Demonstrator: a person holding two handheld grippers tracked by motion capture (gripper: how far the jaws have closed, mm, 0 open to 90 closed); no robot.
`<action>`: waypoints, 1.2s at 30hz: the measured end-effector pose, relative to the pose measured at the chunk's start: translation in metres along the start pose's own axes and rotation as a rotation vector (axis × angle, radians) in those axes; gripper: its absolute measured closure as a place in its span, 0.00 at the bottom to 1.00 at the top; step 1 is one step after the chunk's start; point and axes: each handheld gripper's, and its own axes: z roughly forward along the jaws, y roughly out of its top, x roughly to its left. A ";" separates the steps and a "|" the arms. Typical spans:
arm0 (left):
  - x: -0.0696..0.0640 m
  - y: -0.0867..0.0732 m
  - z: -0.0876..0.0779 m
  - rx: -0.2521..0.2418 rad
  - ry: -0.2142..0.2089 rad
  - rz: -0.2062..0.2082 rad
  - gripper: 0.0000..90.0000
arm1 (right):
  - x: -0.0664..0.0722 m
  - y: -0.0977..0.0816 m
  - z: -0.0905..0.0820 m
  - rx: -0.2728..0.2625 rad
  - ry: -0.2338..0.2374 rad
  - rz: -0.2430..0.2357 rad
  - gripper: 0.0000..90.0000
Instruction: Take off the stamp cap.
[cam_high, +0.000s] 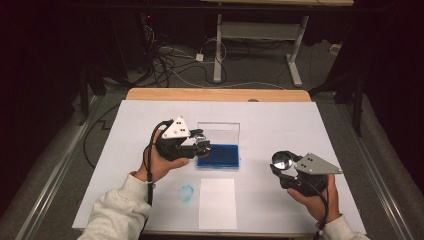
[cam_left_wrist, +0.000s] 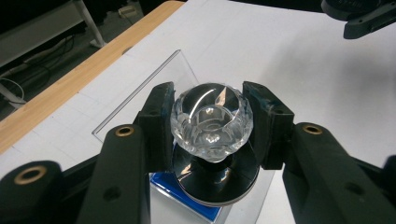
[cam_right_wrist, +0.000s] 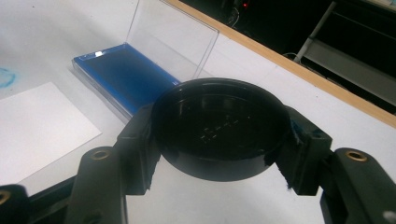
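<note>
My left gripper (cam_high: 199, 143) (cam_left_wrist: 211, 127) is shut on the faceted clear knob (cam_left_wrist: 211, 119) of a round stamp. The stamp's black disc base (cam_left_wrist: 215, 181) hangs just over the blue ink pad (cam_high: 219, 156) (cam_left_wrist: 186, 192), and I cannot tell whether they touch. The pad's clear lid (cam_high: 220, 131) (cam_right_wrist: 173, 39) stands open behind it. At the right of the table my right gripper (cam_high: 283, 164) (cam_right_wrist: 219, 140) is shut on a round black cap (cam_high: 283, 160) (cam_right_wrist: 219, 128), held above the white sheet, hollow side up. The blue pad (cam_right_wrist: 123, 77) lies beyond the cap.
A white slip of paper (cam_high: 217, 202) (cam_right_wrist: 37, 126) lies near the front edge. A round blue stamp print (cam_high: 186, 194) (cam_right_wrist: 4, 77) marks the sheet left of it. The wooden table edge (cam_high: 215, 94) runs along the back. The right gripper's tip (cam_left_wrist: 359, 14) shows far off.
</note>
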 end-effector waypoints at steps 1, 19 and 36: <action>0.000 0.000 0.000 -0.009 -0.014 0.001 0.61 | 0.000 0.000 0.000 0.000 0.000 0.000 0.43; 0.009 0.019 0.014 0.064 -0.022 0.033 0.61 | -0.003 -0.020 -0.010 0.052 -0.007 0.023 0.43; 0.014 0.028 0.041 0.102 -0.054 0.028 0.61 | -0.002 -0.020 -0.010 0.046 0.005 0.026 0.43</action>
